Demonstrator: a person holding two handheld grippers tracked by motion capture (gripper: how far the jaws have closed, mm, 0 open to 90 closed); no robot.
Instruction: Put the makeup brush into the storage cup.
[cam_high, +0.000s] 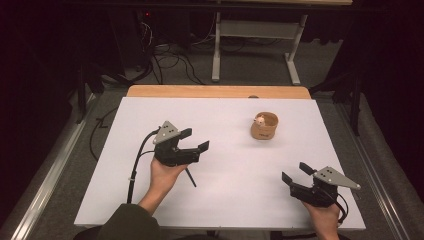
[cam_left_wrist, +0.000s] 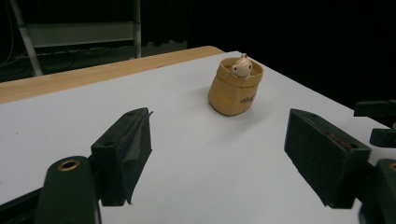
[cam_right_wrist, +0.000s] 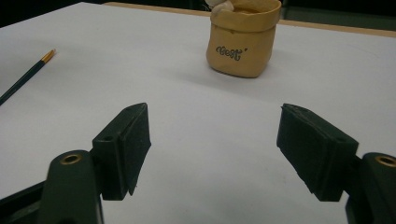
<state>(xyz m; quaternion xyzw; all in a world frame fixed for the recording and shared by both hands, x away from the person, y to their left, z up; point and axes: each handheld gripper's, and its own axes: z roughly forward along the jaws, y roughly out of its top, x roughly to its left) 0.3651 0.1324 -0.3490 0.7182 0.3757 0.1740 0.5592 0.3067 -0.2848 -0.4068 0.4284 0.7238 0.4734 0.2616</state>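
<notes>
On the white surface (cam_high: 225, 165): tan pouch (cam_high: 264, 126) unheld, both sets of fingers wide and empty.

High view: left gripper (cam_high: 196, 140) hovers over a dark pencil (cam_high: 190, 176), pouch well apart; a blind descent could knock the pencil.
Left gripper view: pouch (cam_left_wrist: 235, 85) with a small figure (cam_left_wrist: 241, 66) looks soft; pinching could crush or tip it.
Right gripper view: right gripper (cam_right_wrist: 212, 151) aimed at it; converging arms risk collision.
</notes>
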